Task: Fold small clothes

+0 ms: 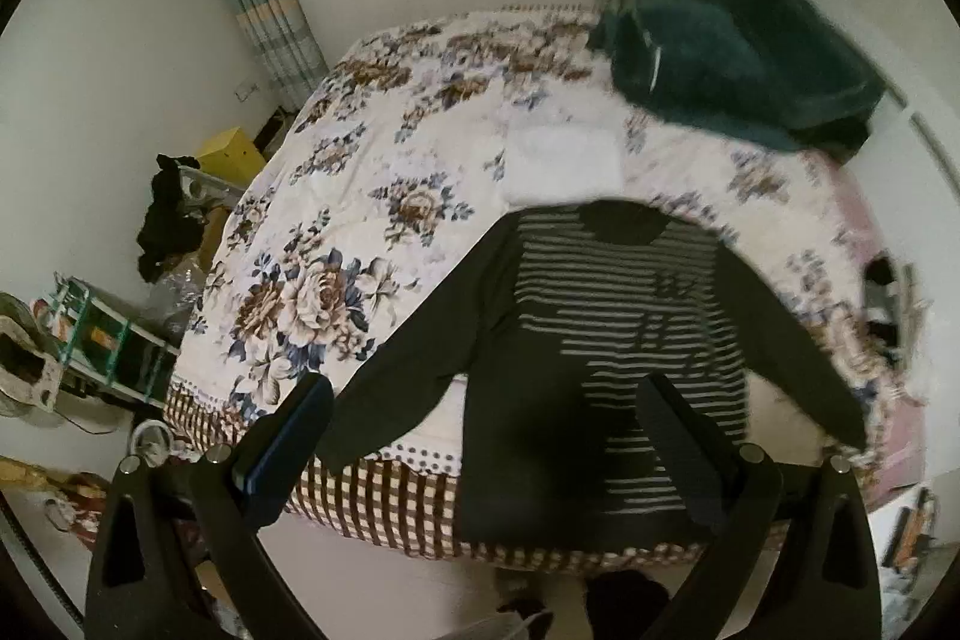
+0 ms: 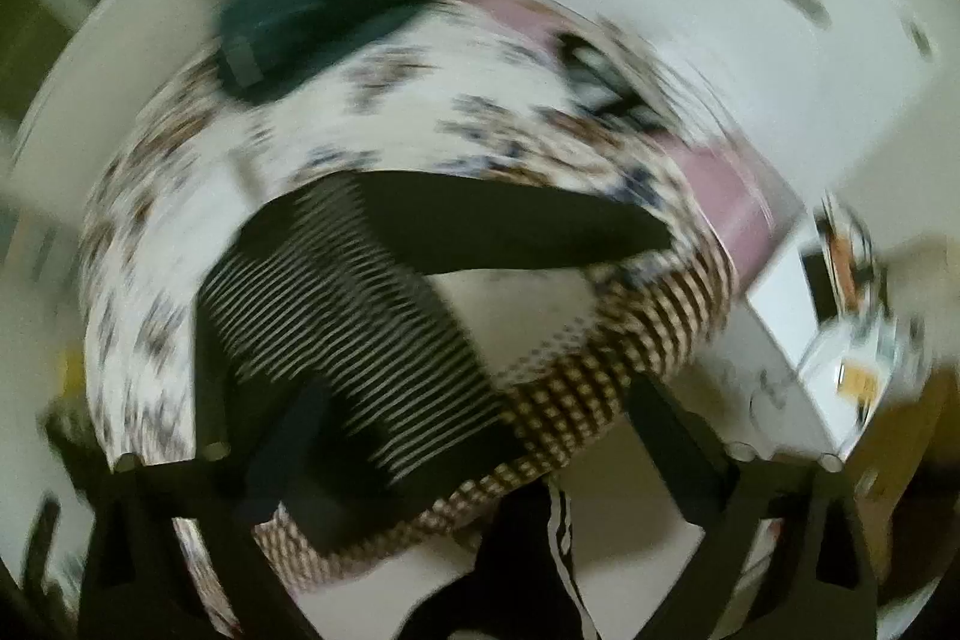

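Flat striped top [image 1: 600, 316] (plain dark sleeves)

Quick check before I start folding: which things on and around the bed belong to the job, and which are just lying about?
For the job:
- striped top, spread flat at the bed's near edge
- folded white cloth, just beyond it
- left gripper and right gripper, both open

Lying about:
- dark green fleece
- yellow box
- black clothes beside the bed
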`<state>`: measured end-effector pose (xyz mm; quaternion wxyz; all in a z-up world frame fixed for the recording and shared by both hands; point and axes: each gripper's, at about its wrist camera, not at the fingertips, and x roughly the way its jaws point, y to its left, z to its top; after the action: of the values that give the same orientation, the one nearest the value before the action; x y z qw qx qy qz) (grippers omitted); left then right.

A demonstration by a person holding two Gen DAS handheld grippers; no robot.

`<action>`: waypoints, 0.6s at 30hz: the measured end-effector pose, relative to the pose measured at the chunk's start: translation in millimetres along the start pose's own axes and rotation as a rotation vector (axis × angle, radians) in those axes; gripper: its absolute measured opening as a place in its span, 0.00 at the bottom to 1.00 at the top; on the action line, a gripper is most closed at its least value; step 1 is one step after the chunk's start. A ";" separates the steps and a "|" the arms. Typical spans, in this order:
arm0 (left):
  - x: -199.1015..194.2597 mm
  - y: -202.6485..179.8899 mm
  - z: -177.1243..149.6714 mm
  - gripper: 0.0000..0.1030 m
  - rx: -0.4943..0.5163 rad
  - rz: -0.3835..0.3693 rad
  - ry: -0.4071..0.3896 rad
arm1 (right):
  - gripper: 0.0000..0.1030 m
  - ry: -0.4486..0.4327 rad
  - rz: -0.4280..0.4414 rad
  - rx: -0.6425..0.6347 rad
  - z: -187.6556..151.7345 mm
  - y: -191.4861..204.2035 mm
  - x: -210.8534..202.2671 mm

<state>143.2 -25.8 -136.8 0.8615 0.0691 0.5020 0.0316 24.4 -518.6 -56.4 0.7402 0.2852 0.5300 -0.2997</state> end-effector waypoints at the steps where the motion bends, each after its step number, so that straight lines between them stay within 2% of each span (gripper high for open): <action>1: 13.5 -7.2 -2.0 1.00 0.005 0.017 0.005 | 0.77 0.017 -0.012 0.051 10.5 -22.8 23.6; 2: 27.0 -14.7 -2.7 1.00 0.009 0.035 0.019 | 0.71 0.041 -0.025 0.108 20.0 -51.8 47.4; 6: 96.4 -52.0 -2.3 1.00 0.025 0.077 0.112 | 0.71 0.108 0.007 0.318 58.7 -150.5 154.3; 9: 141.4 -73.1 -3.4 1.00 0.028 0.101 0.151 | 0.71 0.149 0.009 0.451 81.1 -218.2 244.2; 14: 226.1 -110.8 -11.0 1.00 0.052 0.157 0.277 | 0.71 0.198 -0.014 0.605 99.7 -291.3 377.0; 18: 262.2 -134.1 -15.5 1.00 0.070 0.209 0.346 | 0.75 0.250 0.027 0.726 98.5 -327.0 453.0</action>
<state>257.2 -124.6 -390.2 0.7514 0.1442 0.6336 0.1147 -41.9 -870.6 -496.4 0.5247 0.5702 0.4716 -0.4208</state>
